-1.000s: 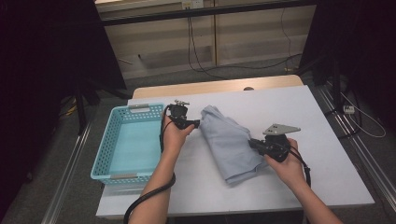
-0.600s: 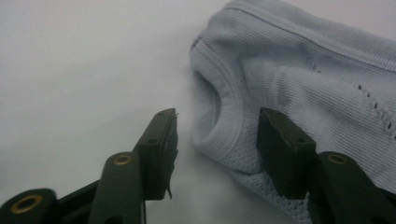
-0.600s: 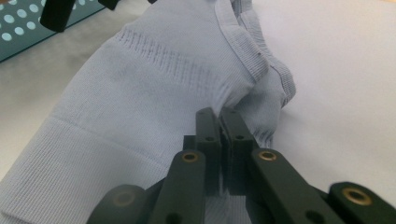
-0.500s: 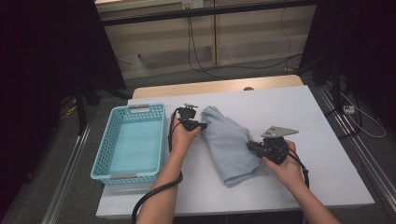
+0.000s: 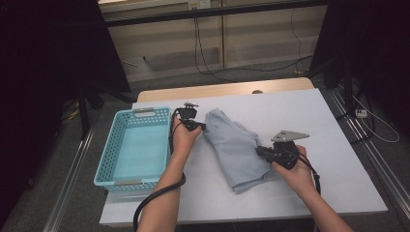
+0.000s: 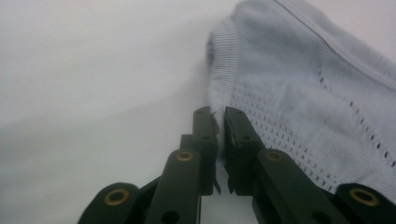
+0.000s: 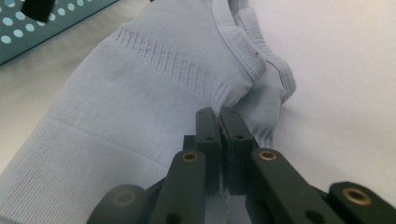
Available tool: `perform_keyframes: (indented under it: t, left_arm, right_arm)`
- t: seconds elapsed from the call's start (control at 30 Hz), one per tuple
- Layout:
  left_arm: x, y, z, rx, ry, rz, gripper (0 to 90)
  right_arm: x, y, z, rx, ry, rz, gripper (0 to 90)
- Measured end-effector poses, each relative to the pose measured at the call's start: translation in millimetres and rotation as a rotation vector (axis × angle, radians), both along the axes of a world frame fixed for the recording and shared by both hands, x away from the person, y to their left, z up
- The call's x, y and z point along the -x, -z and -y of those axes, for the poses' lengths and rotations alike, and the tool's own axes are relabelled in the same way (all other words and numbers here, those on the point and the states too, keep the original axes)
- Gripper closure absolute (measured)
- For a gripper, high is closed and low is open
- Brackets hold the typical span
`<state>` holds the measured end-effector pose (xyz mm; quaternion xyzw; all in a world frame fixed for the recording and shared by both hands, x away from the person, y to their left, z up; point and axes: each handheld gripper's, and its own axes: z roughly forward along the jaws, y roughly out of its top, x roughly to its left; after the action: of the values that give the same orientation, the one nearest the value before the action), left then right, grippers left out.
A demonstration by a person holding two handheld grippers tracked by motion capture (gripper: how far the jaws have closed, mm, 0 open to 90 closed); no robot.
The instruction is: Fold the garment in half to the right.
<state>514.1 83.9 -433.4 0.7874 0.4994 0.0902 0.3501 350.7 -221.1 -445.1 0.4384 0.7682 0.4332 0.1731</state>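
A folded light blue knit garment (image 5: 237,147) lies on the white table (image 5: 309,111), slanting from upper left to lower right. My left gripper (image 5: 202,127) is at its upper left edge; its jaws have just been closing and now pinch the ribbed hem (image 6: 219,100). My right gripper (image 5: 259,151) is at the garment's right side, shut on a fold of the garment (image 7: 187,79). In the right gripper view its two black fingers (image 7: 208,130) nearly meet with cloth bunched between them.
A turquoise perforated basket (image 5: 113,157) stands empty at the left of the table, close to my left forearm. Bare table surface stretches to the right and behind the garment. Cables trail from both grippers toward the front edge.
My left gripper has moved right from beside the basket to the garment's upper left edge and closed on its hem. The right gripper has stayed put on the cloth.
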Motion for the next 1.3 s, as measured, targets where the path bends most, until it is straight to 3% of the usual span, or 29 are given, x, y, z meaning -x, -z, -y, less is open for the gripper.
perform_keyframes:
  t: [0.3,0.5,0.63,0.8,0.87,0.97,1.13,1.23,1.3]
  left_arm:
    - [-1.8,-12.4,-14.1,0.008,-0.036,-0.005,85.8]
    - [1.0,-14.5,-12.2,0.009,-0.025,0.000,84.5]
    - [1.4,-15.7,-10.1,0.003,-0.020,0.010,81.1]
    - [4.6,-15.8,-5.8,-0.016,-0.005,0.014,77.4]
    - [6.5,-17.1,-5.9,-0.016,-0.009,0.010,76.4]
    - [10.6,-20.2,-7.2,-0.021,-0.015,0.012,71.7]
    - [23.2,-27.7,-7.6,-0.032,-0.005,0.023,48.1]
    - [35.6,-31.3,-4.1,-0.019,0.015,0.005,38.3]
    - [43.0,-31.4,-1.3,-0.016,0.035,0.002,32.8]
  right_arm:
    - [0.8,-2.1,-2.0,0.008,0.002,0.025,88.1]
    - [-0.1,-9.5,0.4,0.002,0.021,0.072,88.6]
    - [-1.4,-7.0,1.4,0.016,0.015,0.049,88.5]
    - [-3.5,-8.1,4.4,0.053,0.032,0.112,88.5]
    - [-6.7,-7.8,6.9,0.051,0.039,0.108,88.5]
    - [-10.4,-3.5,8.7,0.057,0.043,0.090,88.2]
    - [-13.6,0.5,8.6,0.051,0.042,0.080,86.8]
    - [-14.4,2.6,8.8,0.077,0.040,0.086,86.8]
    - [-14.7,5.0,9.8,0.066,0.045,0.078,86.6]
